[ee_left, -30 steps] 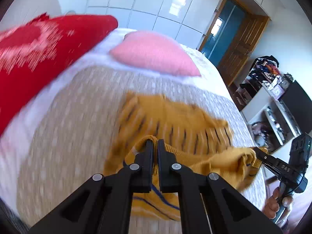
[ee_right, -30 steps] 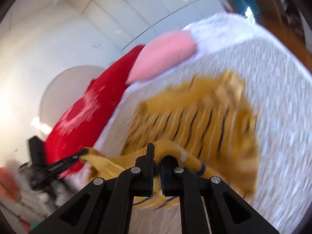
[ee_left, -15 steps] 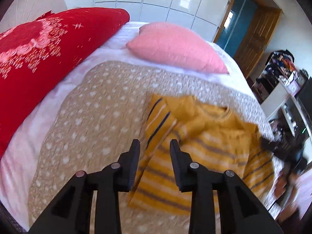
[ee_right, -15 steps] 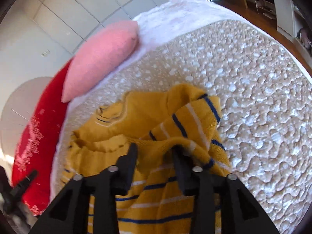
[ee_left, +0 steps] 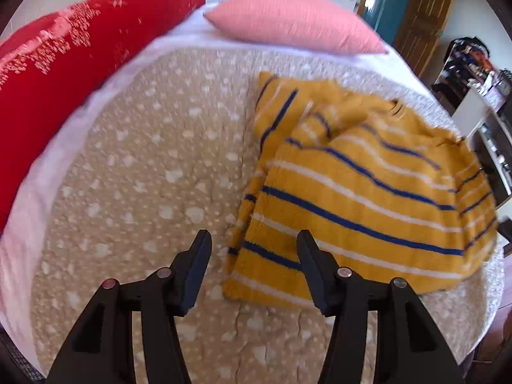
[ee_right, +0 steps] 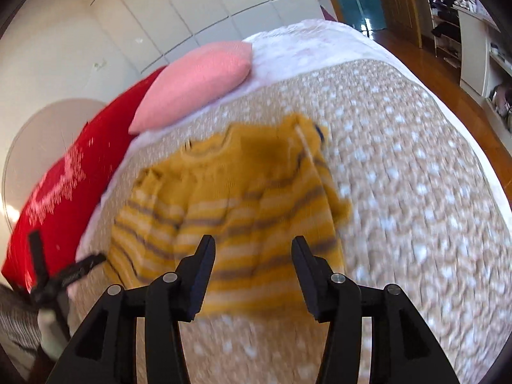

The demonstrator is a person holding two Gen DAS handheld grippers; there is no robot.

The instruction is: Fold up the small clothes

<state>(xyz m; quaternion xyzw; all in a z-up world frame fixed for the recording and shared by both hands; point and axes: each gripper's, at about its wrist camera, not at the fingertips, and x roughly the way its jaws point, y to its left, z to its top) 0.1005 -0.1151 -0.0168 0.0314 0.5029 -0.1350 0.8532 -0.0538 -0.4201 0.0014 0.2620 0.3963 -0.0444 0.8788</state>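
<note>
A small mustard-yellow sweater (ee_left: 361, 192) with navy and white stripes lies folded over itself on the beige quilt (ee_left: 153, 166). My left gripper (ee_left: 252, 243) hovers above the sweater's near left corner, its jaws opening and nothing pinched between them. In the right wrist view the same sweater (ee_right: 236, 204) lies blurred ahead. My right gripper (ee_right: 252, 249) hangs over the sweater's near hem, its jaws also opening and holding nothing. The left gripper's body (ee_right: 64, 275) shows at the left edge of the right wrist view.
A red embroidered cushion (ee_left: 64, 48) and a pink pillow (ee_left: 288, 16) lie at the head of the bed. Shelves and a white cabinet (ee_left: 480, 102) stand past the bed's right edge. Wooden floor (ee_right: 448, 73) and a door lie beyond.
Both grippers were shut on the sweater's edge a second ago and have let go. The sweater has dropped folded onto the quilt, and both grippers have sunk toward it with jaws spreading.
</note>
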